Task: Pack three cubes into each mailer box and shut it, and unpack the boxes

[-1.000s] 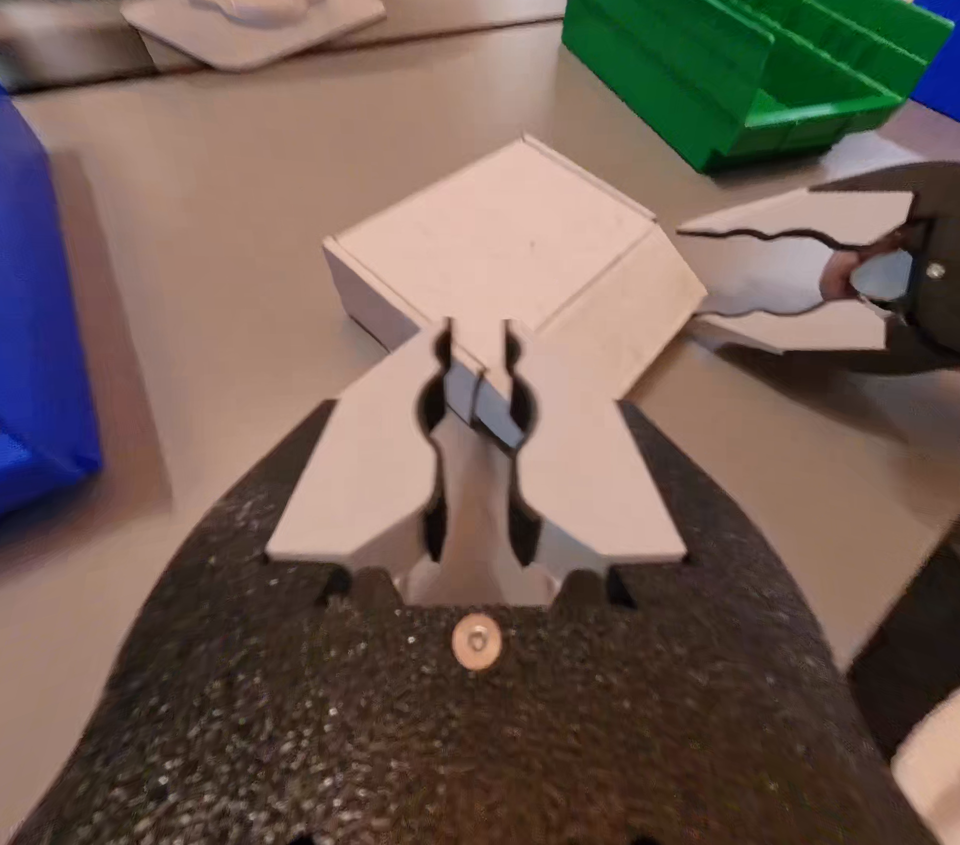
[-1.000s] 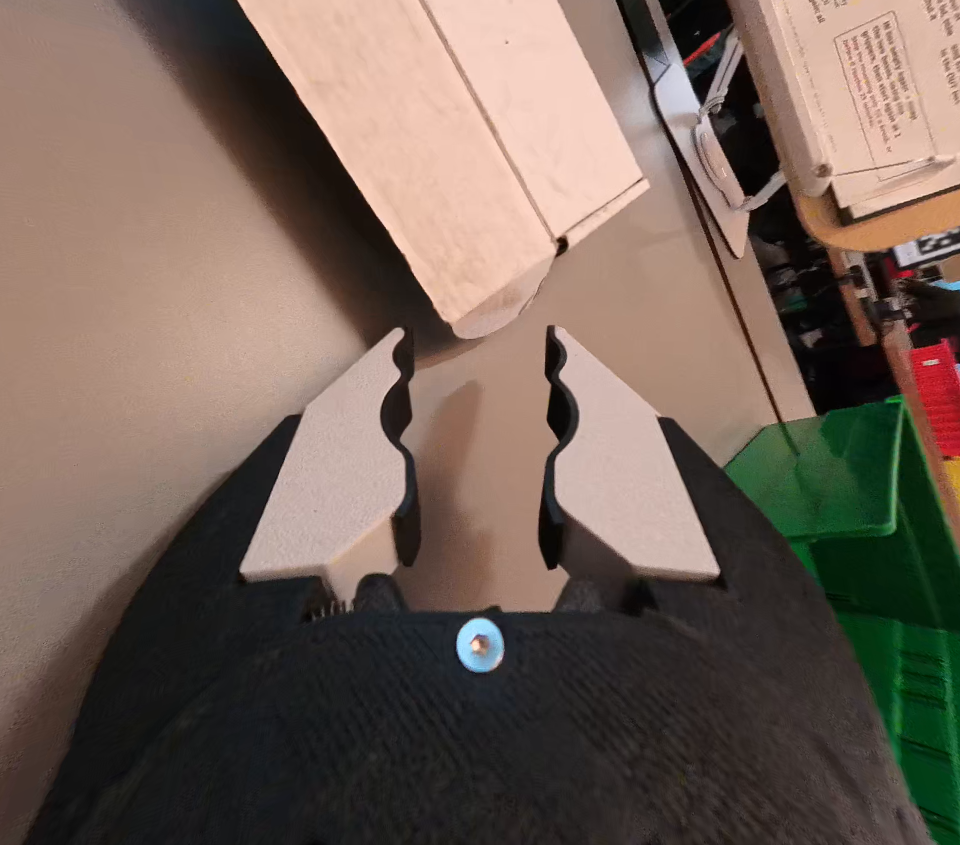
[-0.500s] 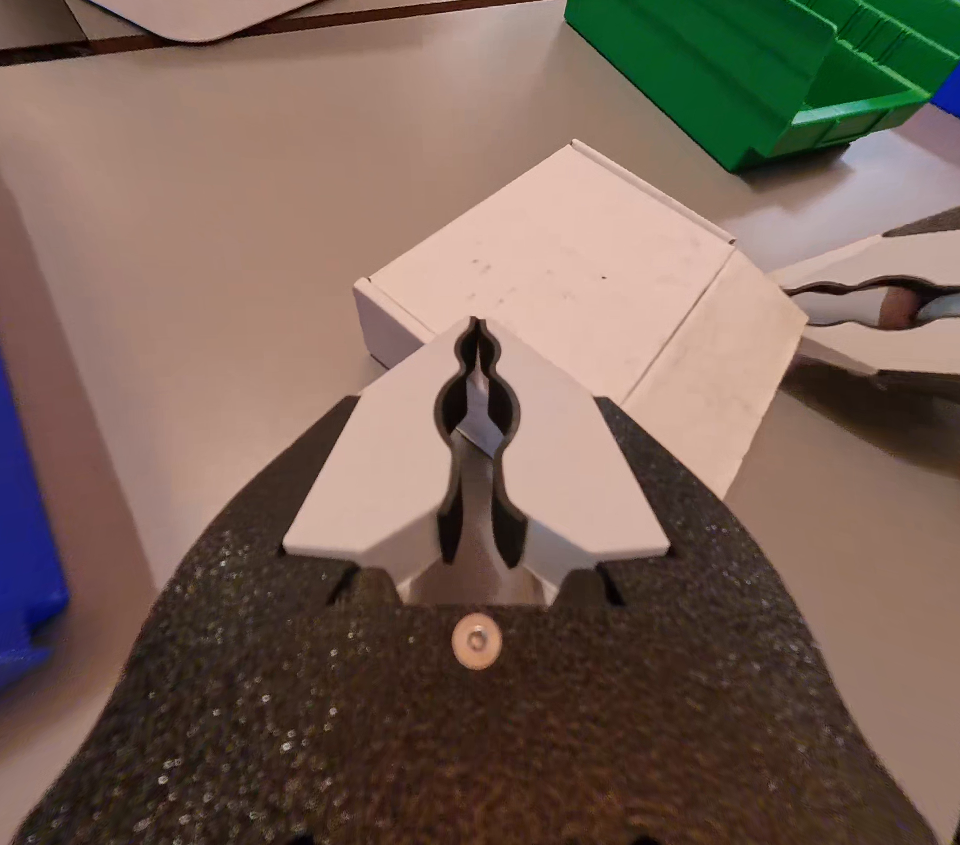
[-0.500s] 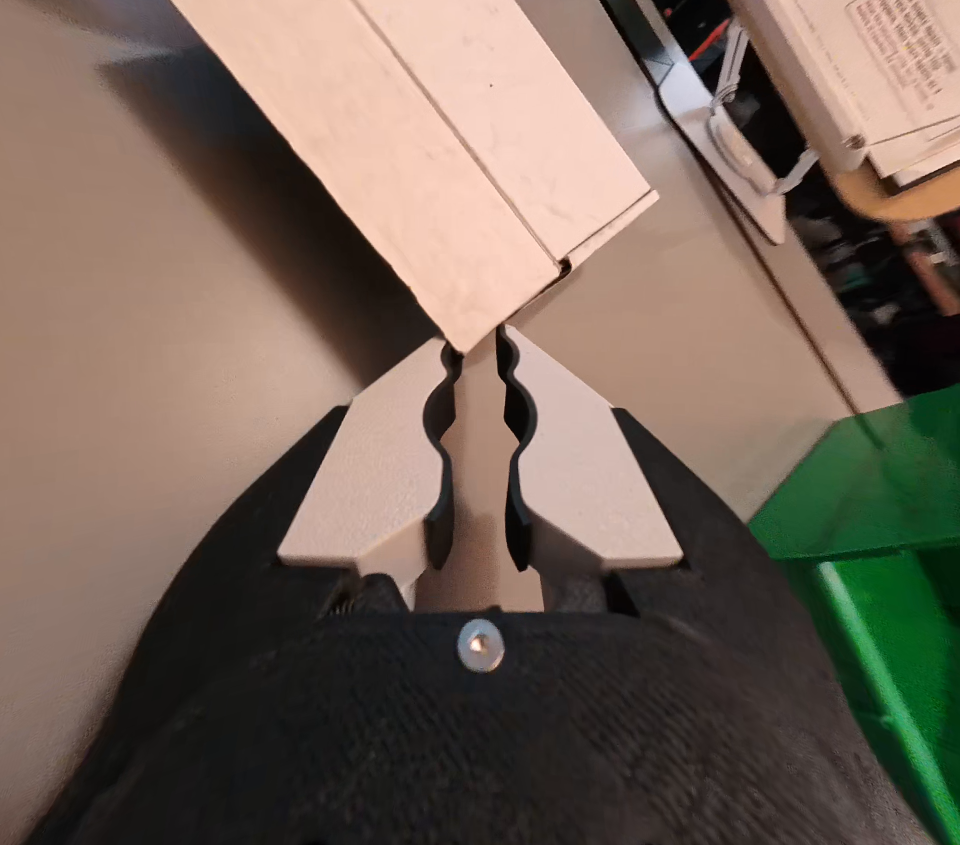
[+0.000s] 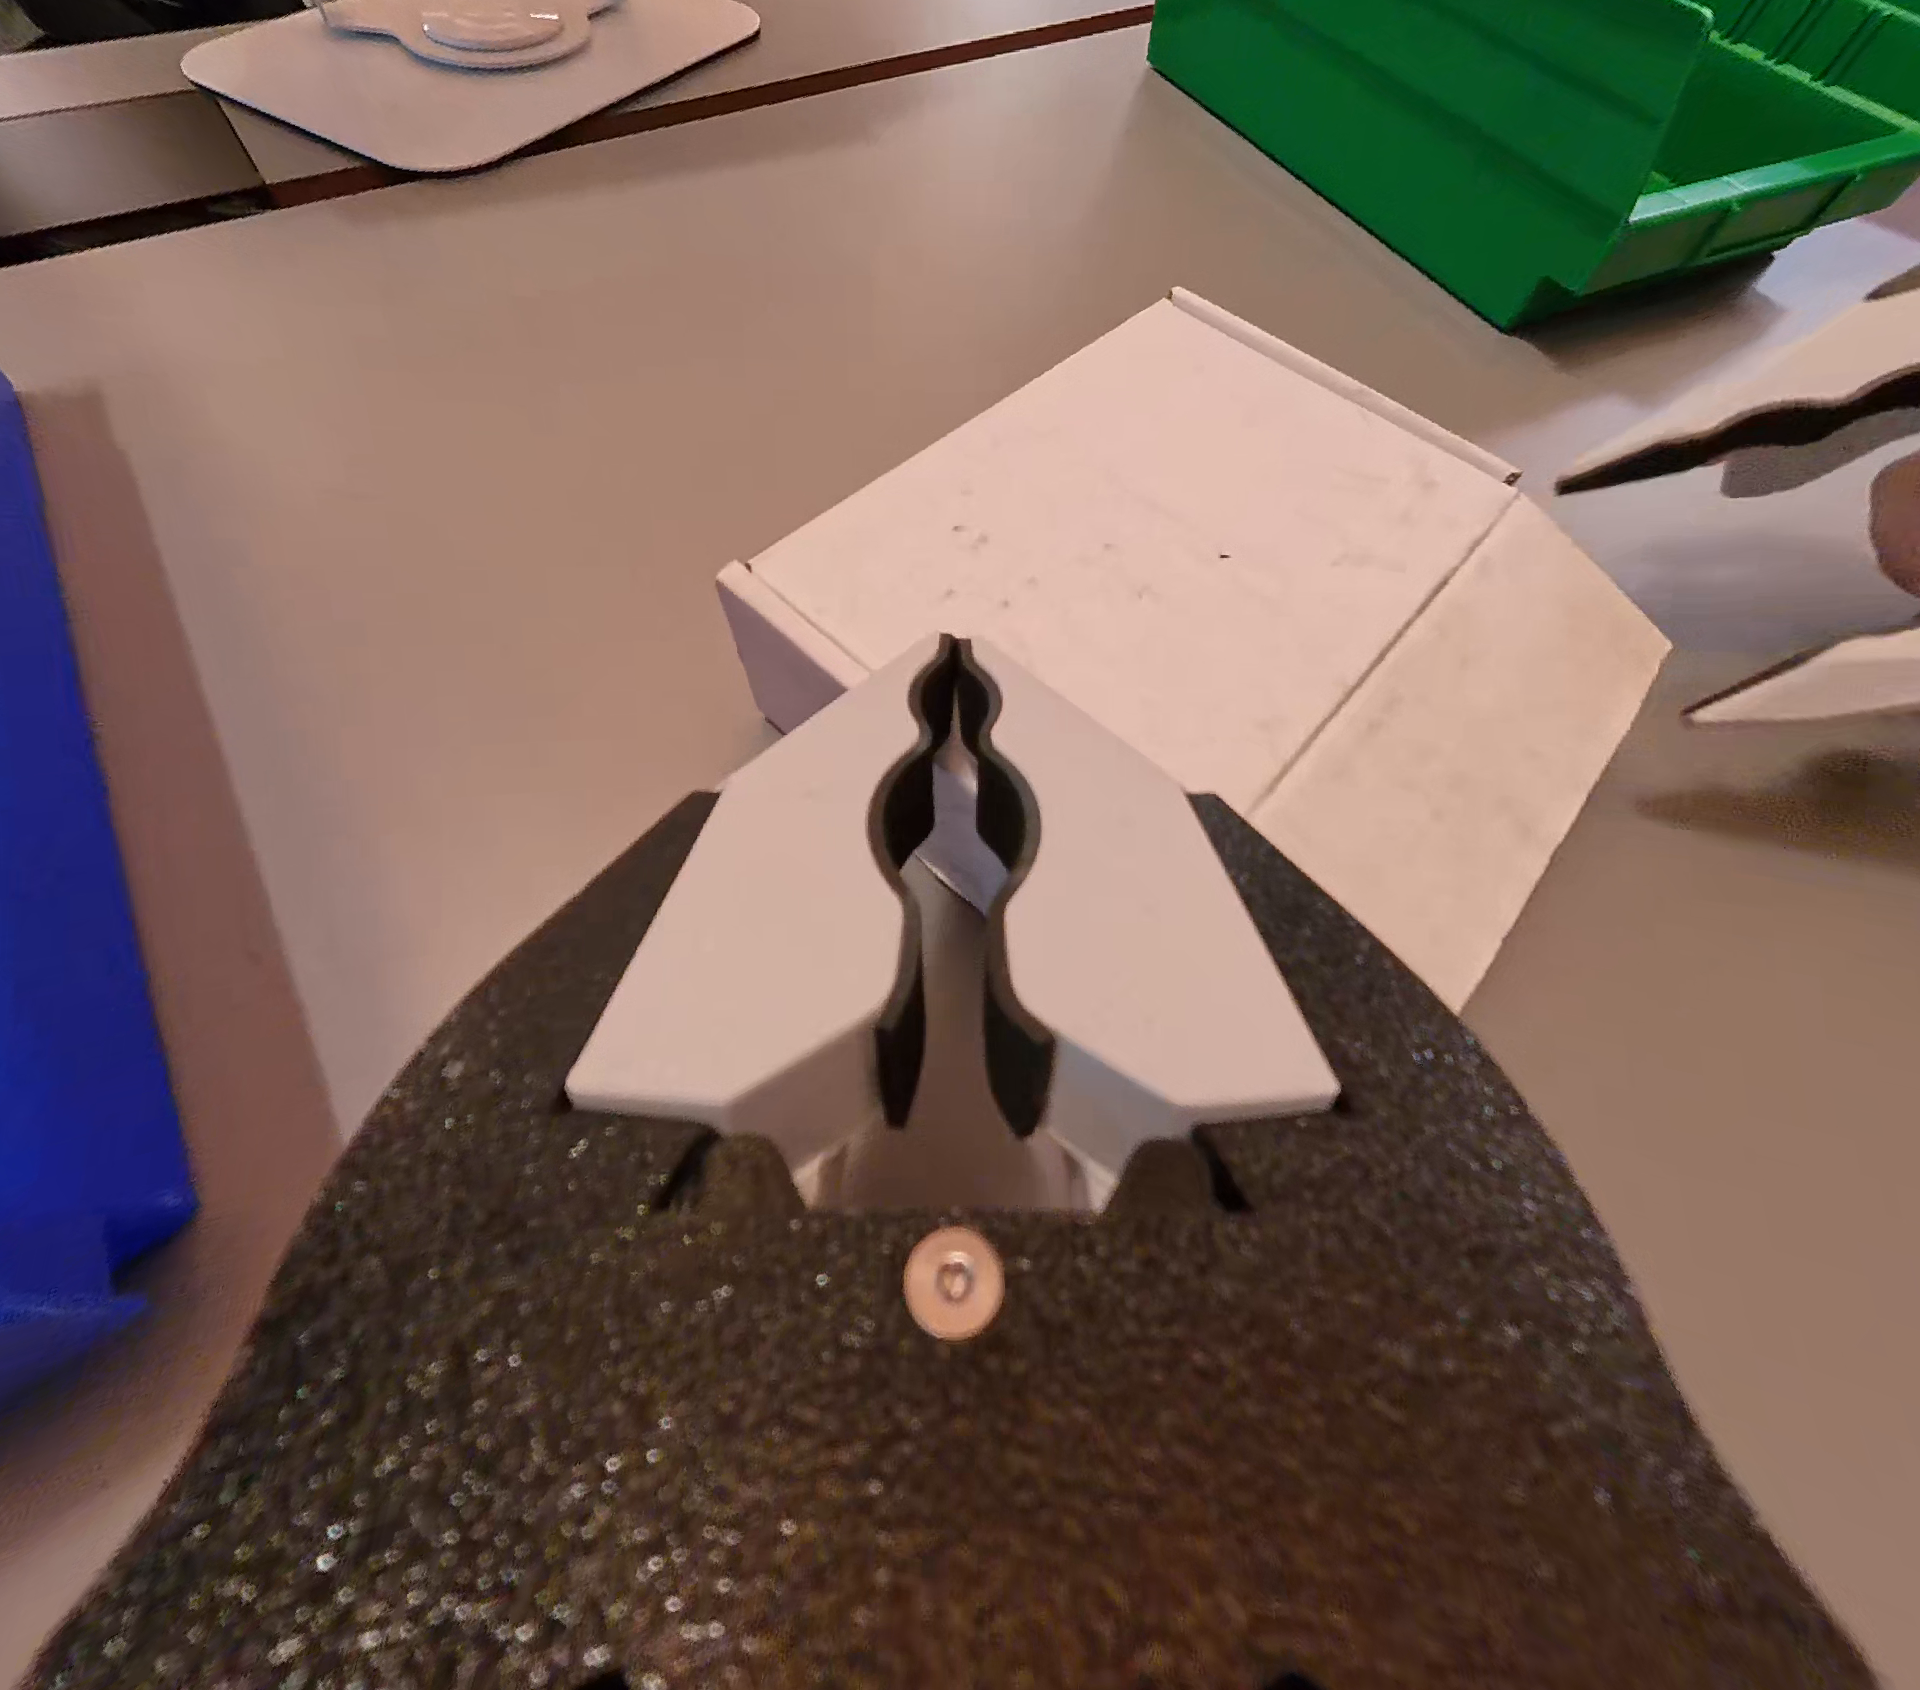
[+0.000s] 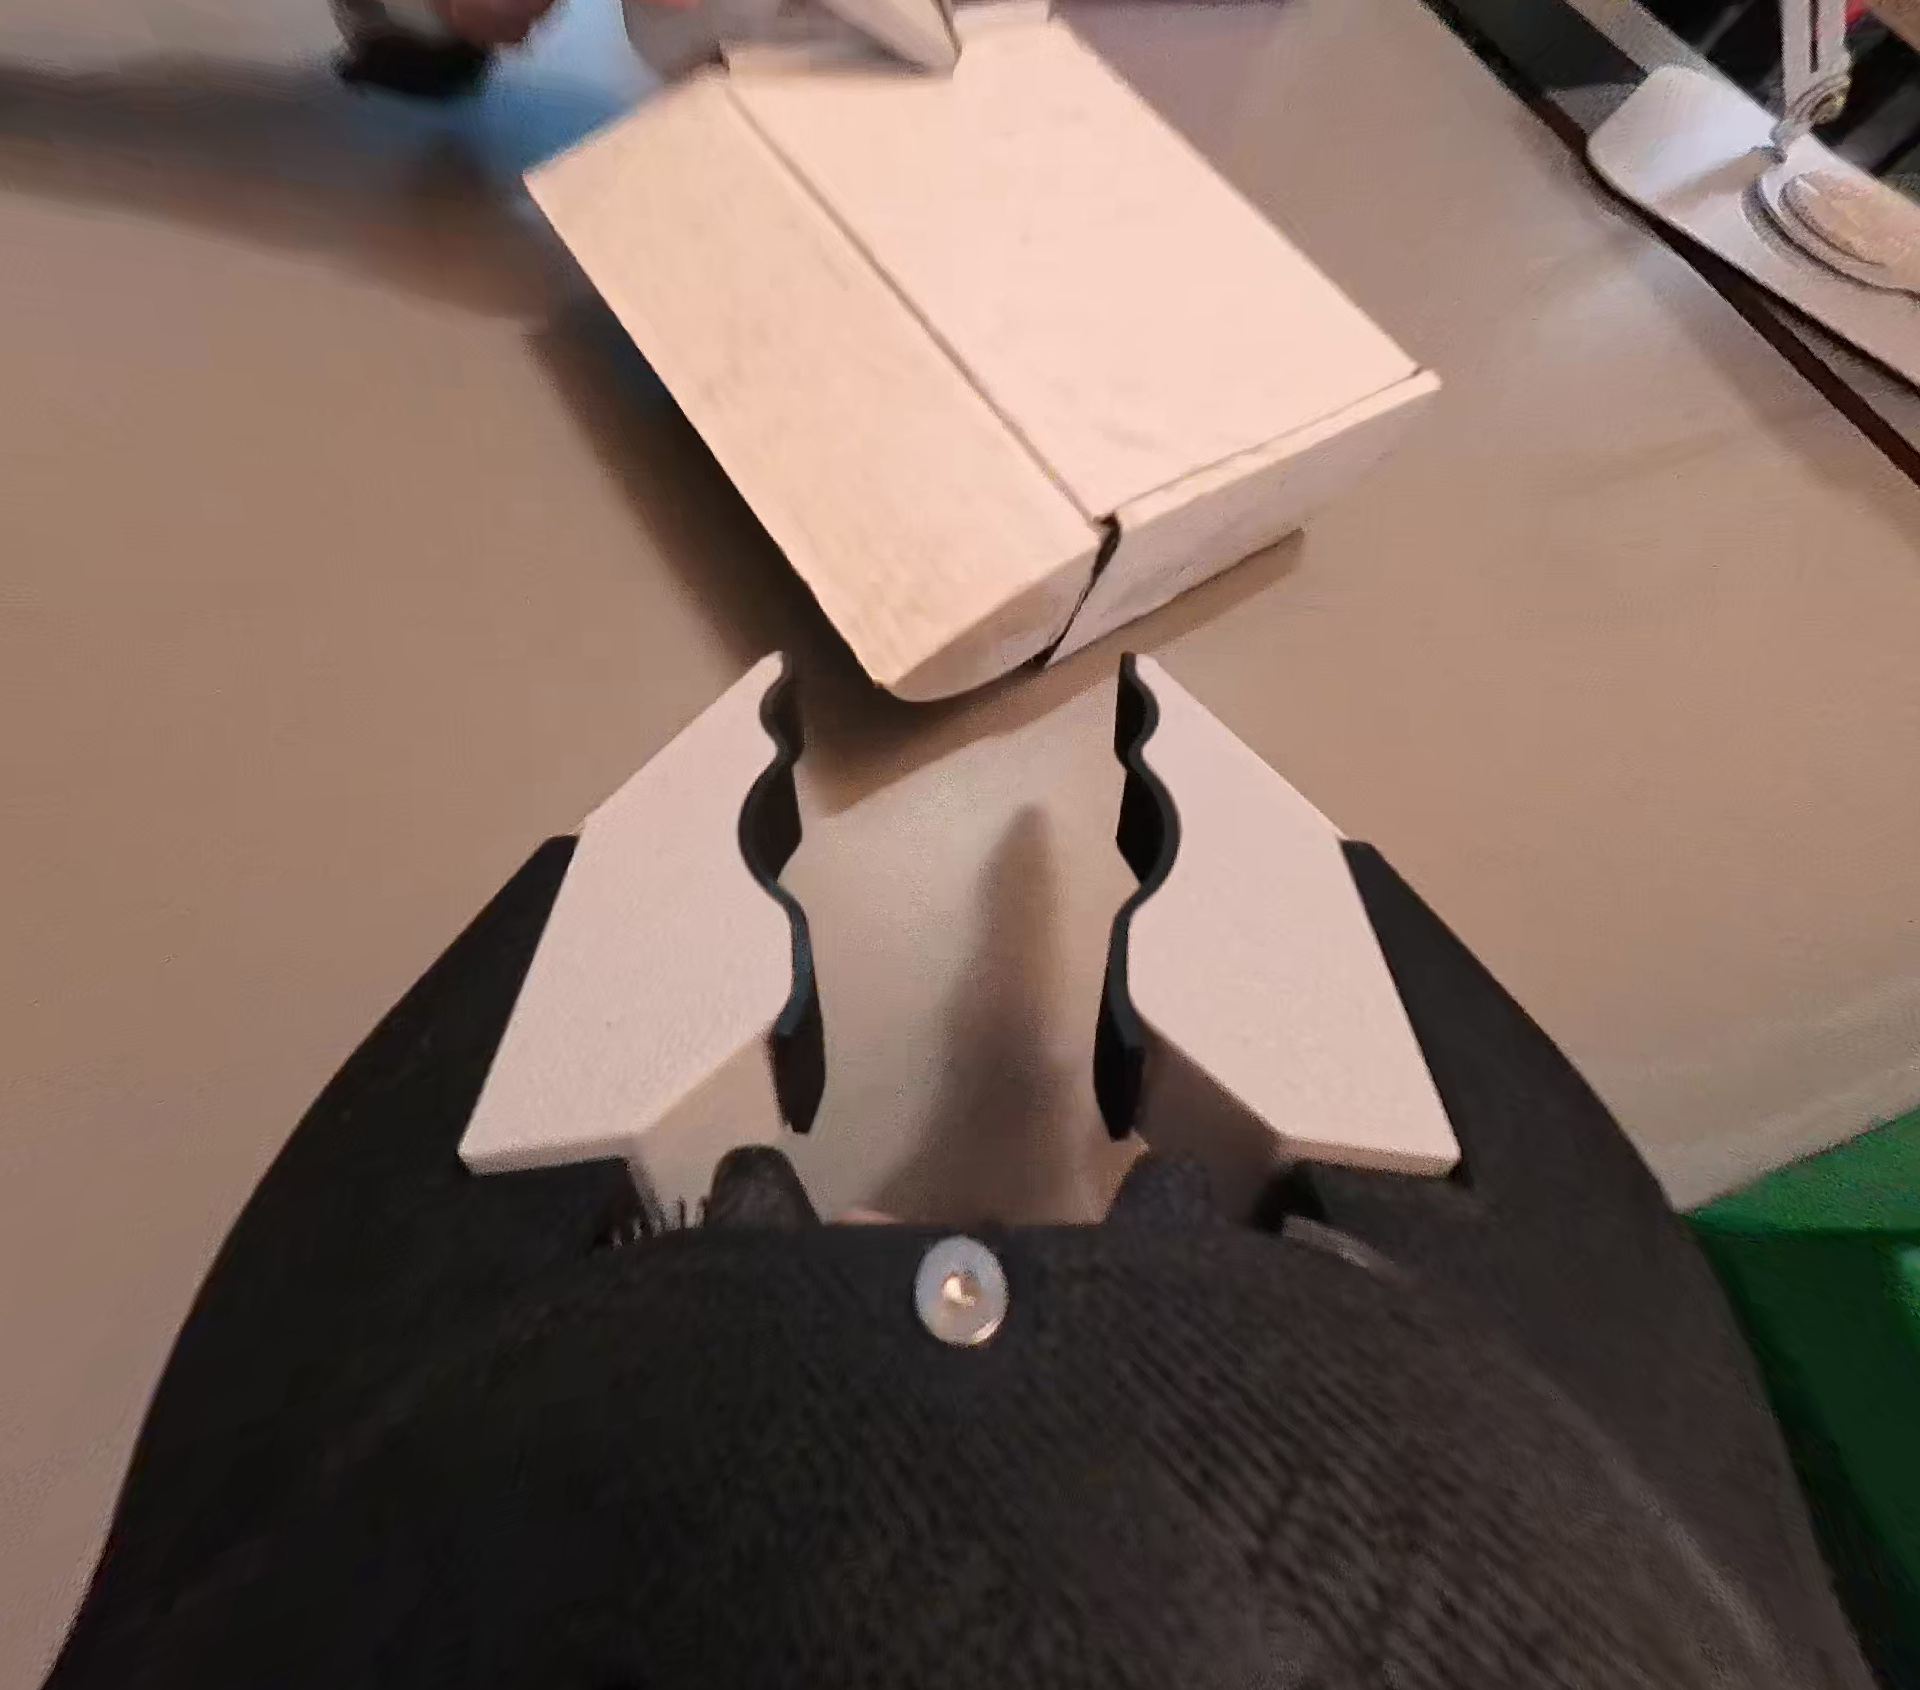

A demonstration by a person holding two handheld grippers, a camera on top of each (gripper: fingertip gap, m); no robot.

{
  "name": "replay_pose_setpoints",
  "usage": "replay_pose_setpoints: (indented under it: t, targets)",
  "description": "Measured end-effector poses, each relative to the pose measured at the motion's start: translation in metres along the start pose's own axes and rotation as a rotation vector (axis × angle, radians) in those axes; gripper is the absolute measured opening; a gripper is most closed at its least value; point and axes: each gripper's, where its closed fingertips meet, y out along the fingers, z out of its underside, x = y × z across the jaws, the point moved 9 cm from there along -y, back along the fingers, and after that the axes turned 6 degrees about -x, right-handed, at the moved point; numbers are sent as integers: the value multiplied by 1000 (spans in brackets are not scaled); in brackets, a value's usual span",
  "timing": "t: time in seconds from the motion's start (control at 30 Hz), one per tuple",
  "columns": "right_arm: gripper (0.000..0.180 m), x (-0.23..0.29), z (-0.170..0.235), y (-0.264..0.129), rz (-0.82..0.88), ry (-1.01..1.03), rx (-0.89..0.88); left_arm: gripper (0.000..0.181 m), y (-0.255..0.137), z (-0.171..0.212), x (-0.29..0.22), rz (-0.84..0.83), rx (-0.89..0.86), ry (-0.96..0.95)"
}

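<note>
While one white mailer box [image 5: 1164, 539] lies on the tan surface [image 5: 468, 414], the left tool [image 5: 956, 653] is pressed together at its near corner and the right tool [image 6: 951, 684] stands spread just beside its front flap. One green bin [image 5: 1455, 40], one blue bin [image 5: 62, 809] and one stand [image 5: 468, 51] sit around.

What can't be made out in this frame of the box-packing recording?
- Contents of the white mailer box: hidden in both views by its lid, which lies over the box.
- Whether the shut left gripper presses the box: left wrist view, its own fingers cover the contact; right wrist view is blurred there.
- Green bin interior: left wrist view, mostly blocked by its near wall.
- Blue bin: cut off by the left edge.
</note>
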Motion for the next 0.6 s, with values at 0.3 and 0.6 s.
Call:
replay_pose_setpoints:
  t: [0.3, 0.6]
  targets:
    - [53, -5, -2, 7, -43, 252, -74, 0, 1, 1, 2, 13, -22, 17]
    - [82, -19, -2, 11, -118, 265, -23, 24, -38, -9, 15, 144, -90, -146]
